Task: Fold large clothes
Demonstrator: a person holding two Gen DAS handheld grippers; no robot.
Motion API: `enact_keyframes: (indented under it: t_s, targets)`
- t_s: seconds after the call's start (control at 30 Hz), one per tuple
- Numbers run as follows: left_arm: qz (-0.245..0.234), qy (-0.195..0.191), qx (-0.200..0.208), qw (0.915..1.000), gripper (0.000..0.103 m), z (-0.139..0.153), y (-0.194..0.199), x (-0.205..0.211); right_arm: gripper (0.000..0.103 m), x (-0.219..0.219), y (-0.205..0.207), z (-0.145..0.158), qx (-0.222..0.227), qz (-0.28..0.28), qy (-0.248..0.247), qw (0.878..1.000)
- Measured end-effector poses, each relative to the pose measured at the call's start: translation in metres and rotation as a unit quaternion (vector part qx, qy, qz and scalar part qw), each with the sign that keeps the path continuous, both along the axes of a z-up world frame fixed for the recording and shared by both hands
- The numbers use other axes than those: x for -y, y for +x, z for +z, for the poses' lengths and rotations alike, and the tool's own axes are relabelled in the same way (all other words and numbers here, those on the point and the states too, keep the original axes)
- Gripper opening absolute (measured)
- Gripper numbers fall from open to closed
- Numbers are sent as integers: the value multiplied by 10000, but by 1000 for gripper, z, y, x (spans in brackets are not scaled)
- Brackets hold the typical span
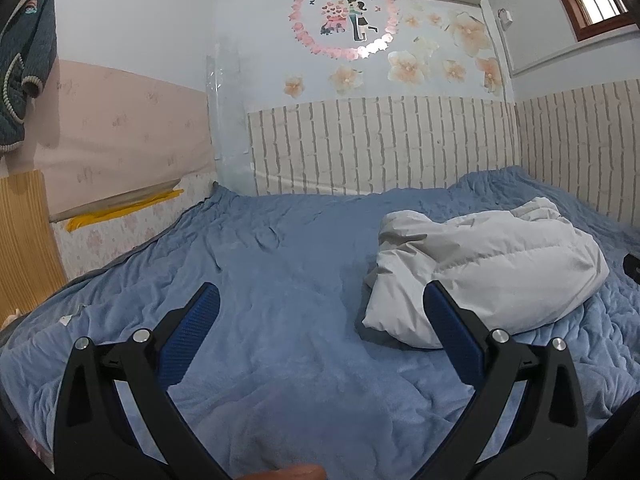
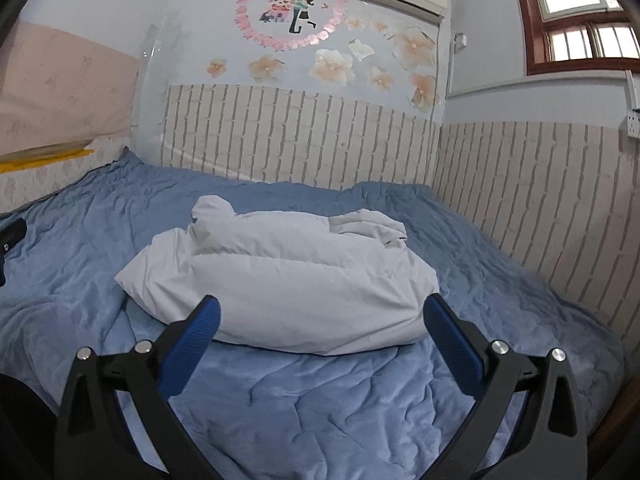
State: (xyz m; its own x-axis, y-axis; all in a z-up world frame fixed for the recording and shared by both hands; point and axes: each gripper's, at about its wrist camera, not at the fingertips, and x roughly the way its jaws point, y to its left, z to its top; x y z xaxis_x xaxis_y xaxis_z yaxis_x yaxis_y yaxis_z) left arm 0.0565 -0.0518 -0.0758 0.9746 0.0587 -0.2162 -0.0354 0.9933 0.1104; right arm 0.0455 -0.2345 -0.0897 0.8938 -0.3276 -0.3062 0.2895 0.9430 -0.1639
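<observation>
Blue quilt (image 2: 320, 392) on bed | white padded jacket (image 2: 280, 276) bundled | left tool (image 1: 320, 300), right tool (image 2: 322, 312) spread, empty

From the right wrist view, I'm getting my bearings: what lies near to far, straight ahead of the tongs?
Right tongs, open → white puffy jacket bundled on the blue blanket → brick-pattern wall panel → heart wall sticker.

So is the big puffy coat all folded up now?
Looks nearly done: the white puffy coat lies in a compact bundle on the blue blanket. Nothing is in hand; the left claw and right claw are open and empty. Perhaps only tidying remains.
</observation>
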Motion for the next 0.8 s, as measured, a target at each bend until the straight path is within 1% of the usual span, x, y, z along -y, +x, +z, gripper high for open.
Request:
enact_keyframes:
  t_s: [0.1, 0.37, 0.57, 0.63, 0.8]
  targets:
    - [-17, 78, -7, 10000, 100, 0, 0, 3, 101, 0, 1, -1, -6, -2, 36, 10000]
    - [-104, 363, 35, 9993, 100, -1, -4, 15, 101, 9, -3, 4, 18, -19, 356, 9994]
    - [-224, 648, 142, 9975, 100, -2, -9, 27, 101, 11, 0, 2, 1, -12, 343, 9994]
    - [-211, 647, 134, 9976, 100, -2, -9, 27, 101, 11, 0, 3, 10, -14, 350, 9994]
    - [-172, 481, 7, 9987, 100, -1, -3, 20, 101, 13, 2, 1, 1, -18, 420, 9991]
